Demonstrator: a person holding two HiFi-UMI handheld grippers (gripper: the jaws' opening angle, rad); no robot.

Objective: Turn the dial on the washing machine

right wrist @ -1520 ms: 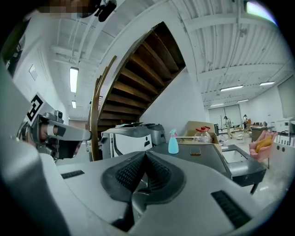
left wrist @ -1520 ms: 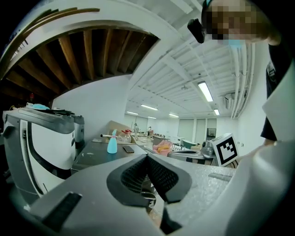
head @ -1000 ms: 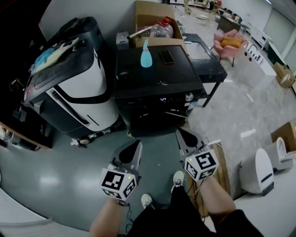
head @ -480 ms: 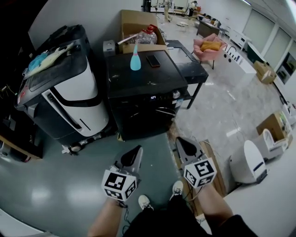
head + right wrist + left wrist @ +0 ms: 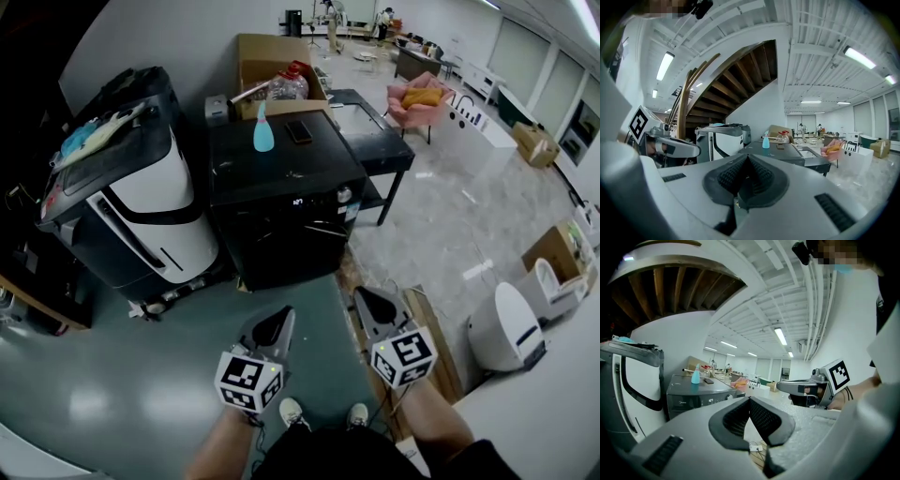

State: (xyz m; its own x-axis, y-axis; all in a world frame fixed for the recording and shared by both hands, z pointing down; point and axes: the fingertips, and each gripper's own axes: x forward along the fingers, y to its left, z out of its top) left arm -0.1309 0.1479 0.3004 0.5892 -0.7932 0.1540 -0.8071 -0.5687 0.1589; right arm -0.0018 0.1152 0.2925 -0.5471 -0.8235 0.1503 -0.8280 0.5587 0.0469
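The black washing machine [image 5: 281, 178] stands ahead of me on the floor. Its small round dial [image 5: 344, 195] sits at the right of the front panel, beside a lit display [image 5: 297, 202]. My left gripper [image 5: 278, 323] and right gripper [image 5: 366, 300] hang low in front of it, well short of the machine, both shut with nothing between the pads. The left gripper view shows the machine [image 5: 696, 397] far off beyond the closed left gripper [image 5: 749, 399], and the right gripper [image 5: 806, 387] alongside. The right gripper view looks over its closed tips [image 5: 747, 157] at the machine's top [image 5: 776, 151].
A blue spray bottle [image 5: 263, 129] and a phone [image 5: 300, 131] lie on the washer's top. A large white-and-black machine [image 5: 141, 197] stands to its left, a black table [image 5: 375, 127] to its right, a cardboard box [image 5: 267, 56] behind. A white device [image 5: 506, 328] sits on the floor at right.
The head view has drawn back and shifted, so the washing machine sits higher, further left and smaller in the picture. Both grippers stay low and shut.
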